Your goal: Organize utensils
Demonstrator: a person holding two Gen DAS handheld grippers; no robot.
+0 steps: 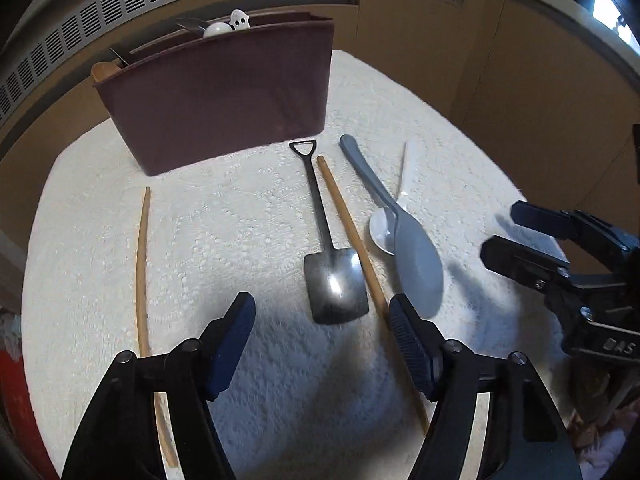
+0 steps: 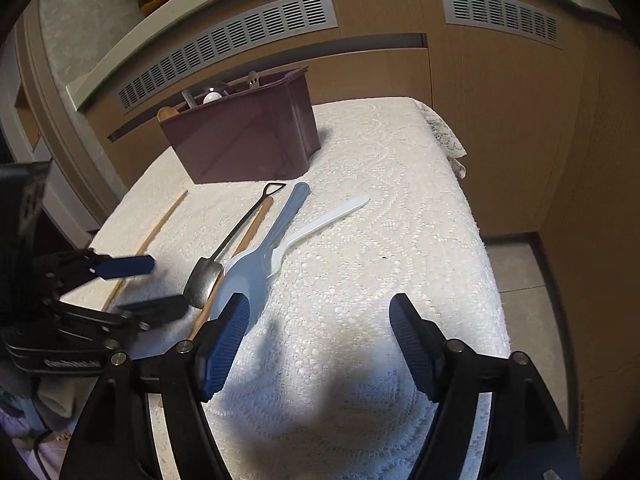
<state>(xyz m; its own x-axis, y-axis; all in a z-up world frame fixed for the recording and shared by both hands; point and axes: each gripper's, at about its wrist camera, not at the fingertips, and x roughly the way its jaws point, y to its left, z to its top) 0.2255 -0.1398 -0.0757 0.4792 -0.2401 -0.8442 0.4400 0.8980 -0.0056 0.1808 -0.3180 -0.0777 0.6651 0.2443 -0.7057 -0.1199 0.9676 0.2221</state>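
Note:
A maroon utensil caddy [image 1: 224, 96] [image 2: 248, 136] stands at the table's far end with a few utensils sticking out. On the white lace cloth lie a dark metal shovel-shaped spoon [image 1: 326, 248] [image 2: 224, 252], two wooden chopsticks [image 1: 141, 264] [image 1: 352, 236], a grey-blue rice paddle [image 1: 400, 236] [image 2: 260, 256] and a white plastic spoon [image 1: 390, 220] [image 2: 320, 224] partly under the paddle. My left gripper [image 1: 322, 312] [image 2: 152, 284] hovers open just short of the shovel spoon's bowl, holding nothing. My right gripper [image 2: 320, 312] [image 1: 500, 232] is open over bare cloth to the right of the paddle, empty.
Wooden cabinet fronts with vent grilles [image 2: 224, 48] surround the table [image 2: 400, 184] on the far side and right. The cloth's right edge [image 2: 484, 240] drops to a tiled floor [image 2: 520, 264]. Clutter lies at the lower left [image 2: 24, 420].

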